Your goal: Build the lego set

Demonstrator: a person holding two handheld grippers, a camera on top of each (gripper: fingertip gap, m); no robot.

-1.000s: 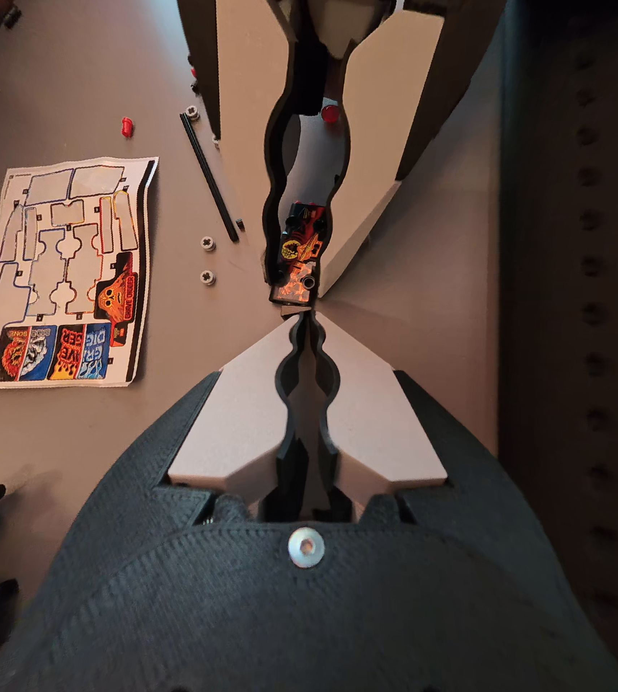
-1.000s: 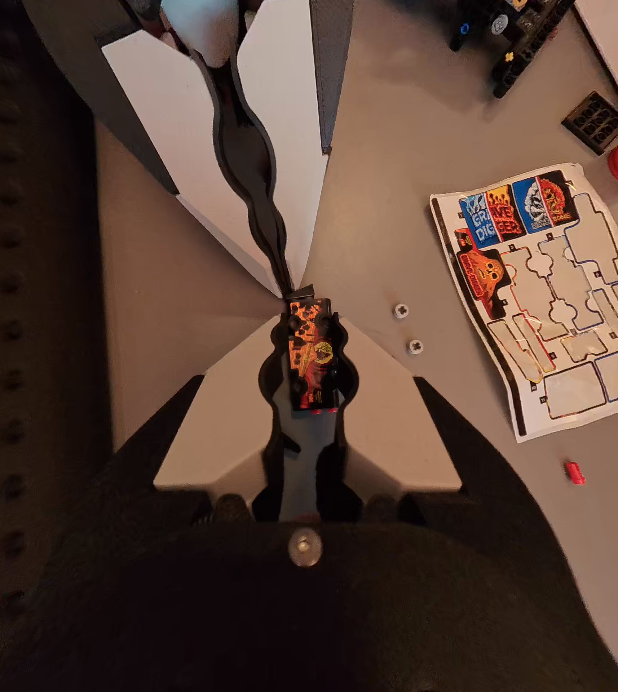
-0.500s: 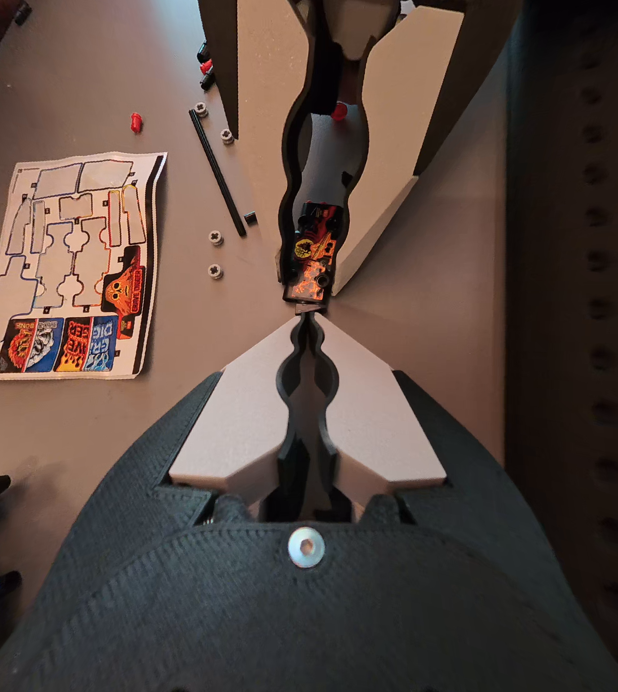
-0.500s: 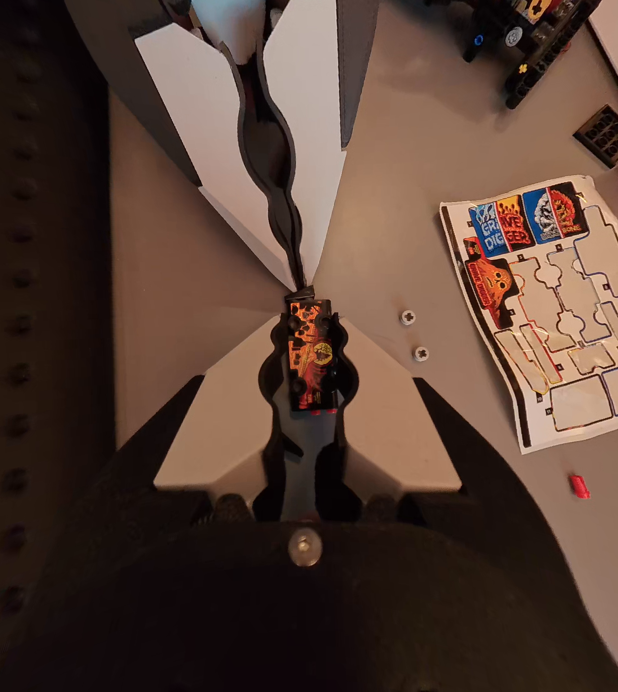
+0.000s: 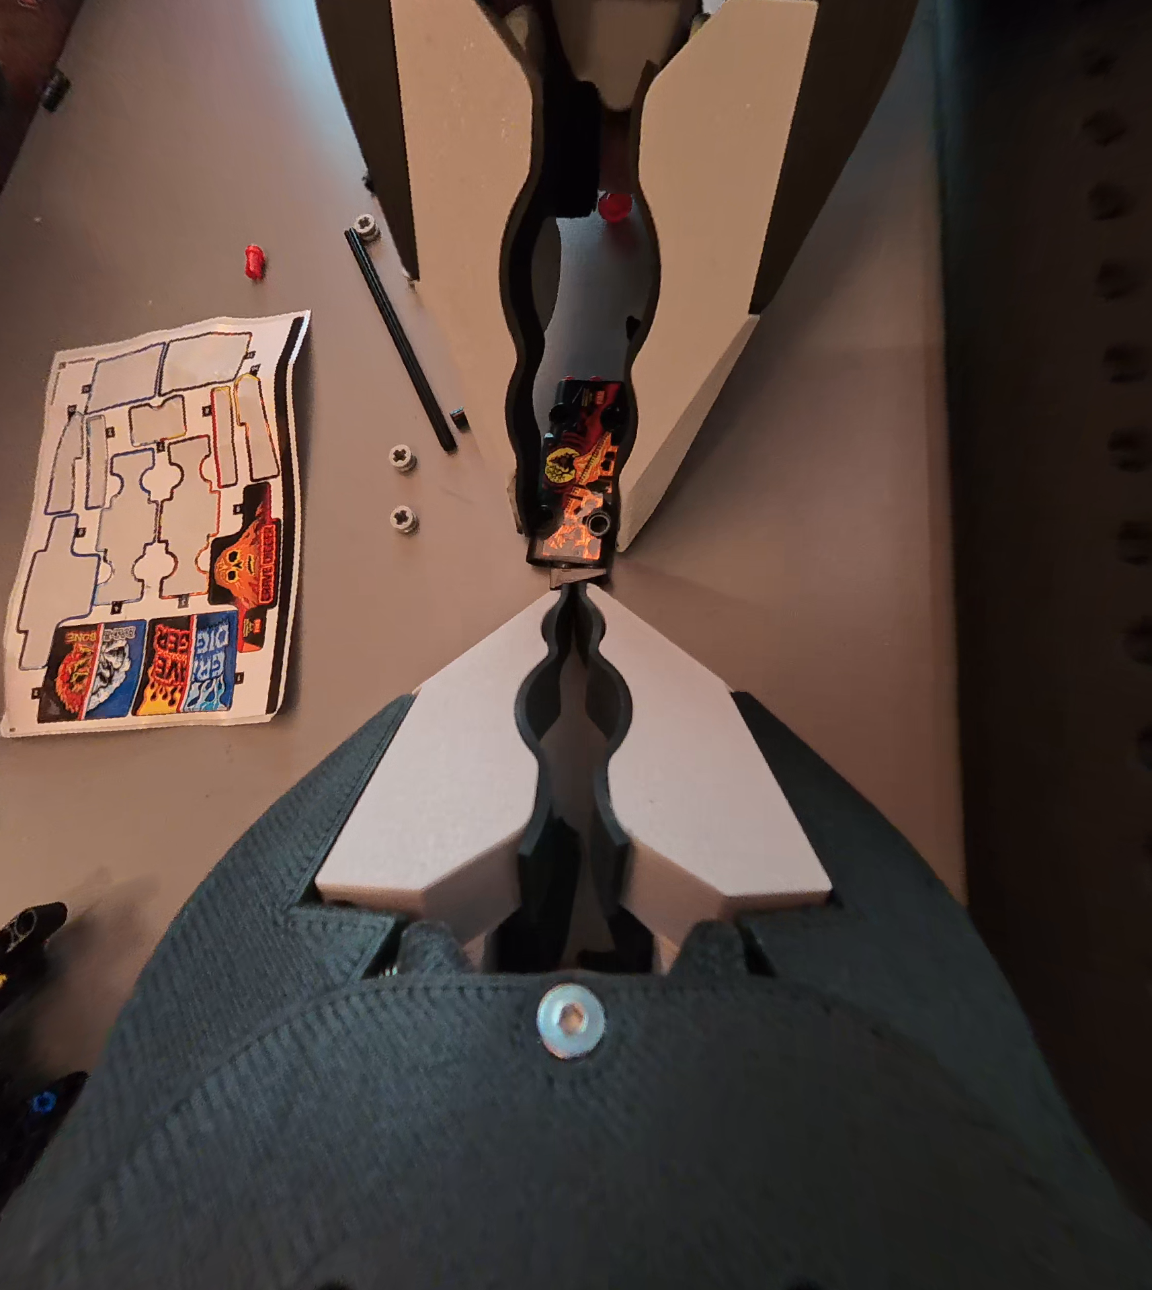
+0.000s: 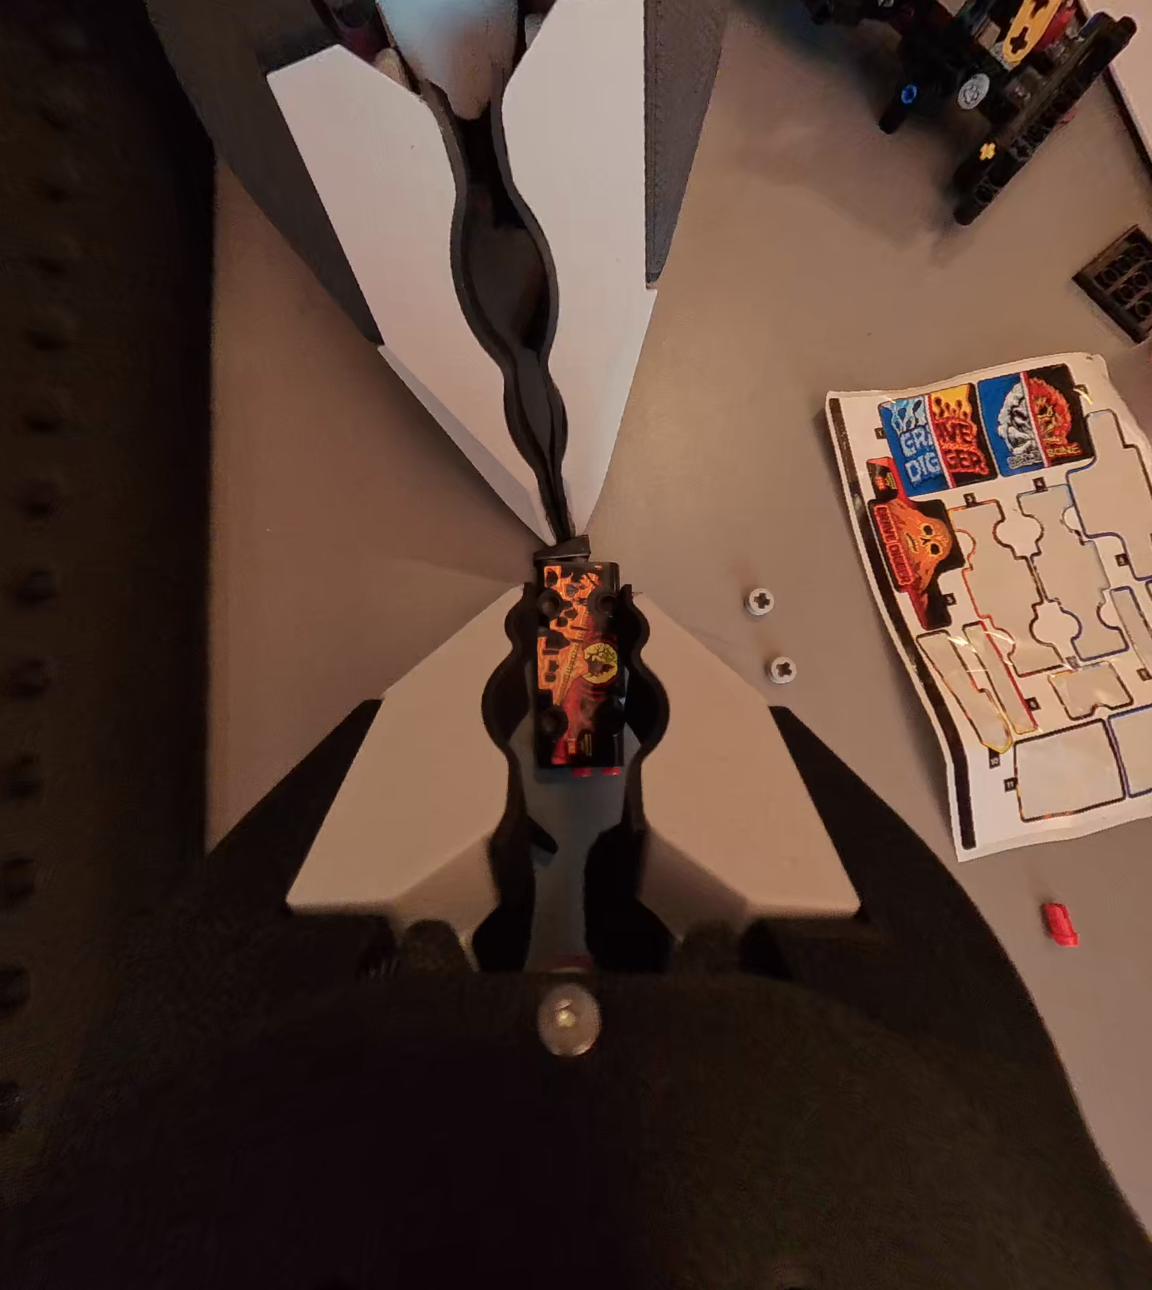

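Presently, my right gripper [image 6: 577, 593] clamps a flame-stickered black panel [image 6: 579, 670]; my left gripper [image 5: 572, 593], closed, pinches a small dark piece [image 5: 577, 576] at the panel's end.

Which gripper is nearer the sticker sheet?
Left. The left gripper is marginally closer to the sticker sheet, pinching a small dark piece; the right gripper sits alongside, holding the flame-printed panel.

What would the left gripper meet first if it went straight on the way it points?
The left gripper, shut on a small dark piece, would likely first press it into the stickered brick held by the right gripper.
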